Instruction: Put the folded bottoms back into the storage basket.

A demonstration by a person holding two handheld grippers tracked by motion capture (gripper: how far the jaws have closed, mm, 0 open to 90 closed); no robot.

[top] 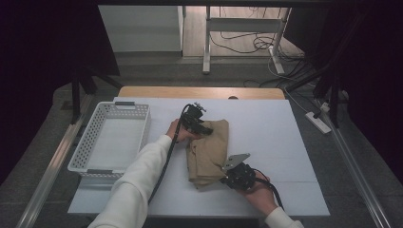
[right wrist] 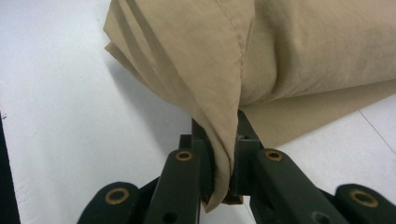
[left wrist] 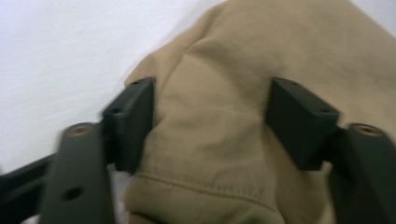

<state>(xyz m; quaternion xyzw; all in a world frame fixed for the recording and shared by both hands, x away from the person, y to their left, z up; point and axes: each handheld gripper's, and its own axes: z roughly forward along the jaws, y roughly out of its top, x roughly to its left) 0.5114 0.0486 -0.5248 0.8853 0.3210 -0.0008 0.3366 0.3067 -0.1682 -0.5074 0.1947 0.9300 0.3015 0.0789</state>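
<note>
The folded tan garment lies mid-table, right of the white basket. The right tongs pinch its near corner tight (likely anchoring the layers), while the left tongs straddle the far end, spread, pads apparently not yet pressing.

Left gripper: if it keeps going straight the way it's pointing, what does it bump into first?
Most likely the tan cloth. The left gripper points at it, with cloth already bulging between its open jaws.
</note>
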